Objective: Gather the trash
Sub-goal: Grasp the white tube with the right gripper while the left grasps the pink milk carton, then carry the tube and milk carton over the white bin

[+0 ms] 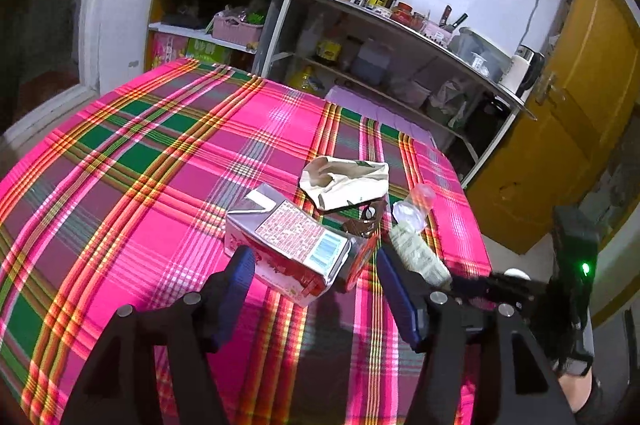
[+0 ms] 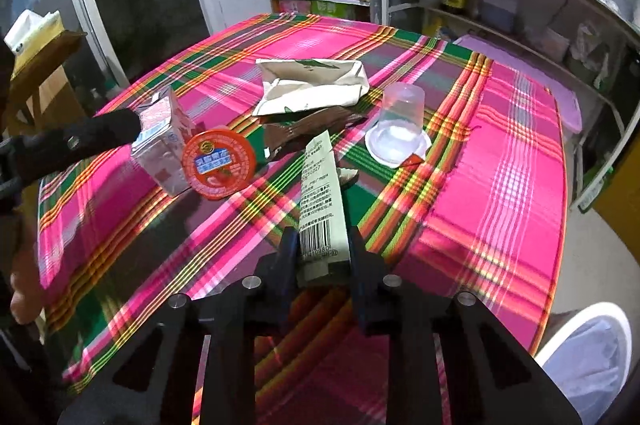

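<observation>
Lying scattered near one edge of a bench draped in a pink, green and orange plaid cloth (image 2: 516, 145) is the trash. The right hand-held gripper (image 2: 324, 257) has its jaws drawn in tight on the barcode end of a pale green wrapper (image 2: 320, 201), which stretches from the pads out over the cloth. The left hand-held gripper (image 1: 316, 277) stands wide apart, its blue pads (image 1: 240, 273) on either side of a red and white milk carton (image 1: 288, 245) lying on its side; the pads do not press on it. A round orange lid (image 2: 219, 164) leans against the carton's end. Behind these lie a crumpled cream paper bag (image 2: 312, 85) and a brown wrapper (image 2: 308, 133), with an upturned clear plastic cup (image 2: 400, 121) just beside them. A white bin (image 2: 588, 353) shows at the bench's near corner.
</observation>
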`<state>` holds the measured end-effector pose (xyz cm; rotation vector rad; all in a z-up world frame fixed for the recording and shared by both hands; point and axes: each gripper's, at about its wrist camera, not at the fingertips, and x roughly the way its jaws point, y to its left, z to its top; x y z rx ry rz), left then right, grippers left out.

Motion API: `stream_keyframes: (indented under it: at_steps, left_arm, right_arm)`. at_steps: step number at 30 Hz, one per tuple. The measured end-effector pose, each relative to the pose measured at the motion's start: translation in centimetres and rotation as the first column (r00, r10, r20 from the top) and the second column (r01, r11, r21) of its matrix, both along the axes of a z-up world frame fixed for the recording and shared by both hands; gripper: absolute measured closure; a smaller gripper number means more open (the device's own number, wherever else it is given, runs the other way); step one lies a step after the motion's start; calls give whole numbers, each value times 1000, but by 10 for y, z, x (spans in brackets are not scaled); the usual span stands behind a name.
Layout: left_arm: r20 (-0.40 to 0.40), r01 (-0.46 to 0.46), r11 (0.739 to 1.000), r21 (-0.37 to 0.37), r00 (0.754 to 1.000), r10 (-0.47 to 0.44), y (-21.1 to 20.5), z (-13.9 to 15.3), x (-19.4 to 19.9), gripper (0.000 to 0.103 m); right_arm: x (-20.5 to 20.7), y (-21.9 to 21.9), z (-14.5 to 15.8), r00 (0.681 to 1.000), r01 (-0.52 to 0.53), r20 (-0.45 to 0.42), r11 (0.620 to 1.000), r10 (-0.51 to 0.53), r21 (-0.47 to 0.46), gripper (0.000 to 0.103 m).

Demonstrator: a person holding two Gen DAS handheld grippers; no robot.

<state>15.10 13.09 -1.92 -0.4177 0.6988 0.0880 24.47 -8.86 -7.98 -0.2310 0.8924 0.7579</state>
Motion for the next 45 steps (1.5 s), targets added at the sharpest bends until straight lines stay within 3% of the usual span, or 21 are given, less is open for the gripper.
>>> stream_keyframes:
  at_steps: [8, 15, 23, 26, 28, 29, 45]
  left_arm:
    - [-35, -91, 996, -23, 995, 90, 5, -3, 20, 37]
    - [-98, -137, 989, 46, 985, 141, 3, -13, 40, 37]
    - [-91, -134, 984, 121, 985, 146, 7, -14, 27, 37]
    - [-77, -118, 983, 141, 989, 130, 4, -12, 21, 48]
    - [-73, -104, 982, 157, 991, 116, 2, -9, 19, 65]
    - [-74, -99, 981, 169, 991, 113, 1, -9, 19, 66]
    - [-24, -29, 976, 218, 999, 35, -21, 8, -18, 68]
  right_arm:
    - [-9, -14, 0, 999, 28, -26, 999, -26, 41, 78]
    - [-14, -25, 2, 998, 50, -33, 997, -48, 63, 78]
    - [-16, -30, 1, 998, 64, -34, 995, -61, 71, 78]
    - [-19, -33, 2, 997, 73, -33, 995, -71, 72, 78]
    - [-21, -36, 2, 996, 81, -31, 994, -79, 76, 78]
    - [-22, -38, 3, 996, 87, -31, 993, -84, 79, 78]
    - [-56, -74, 27, 988, 151, 2, 981, -152, 121, 78]
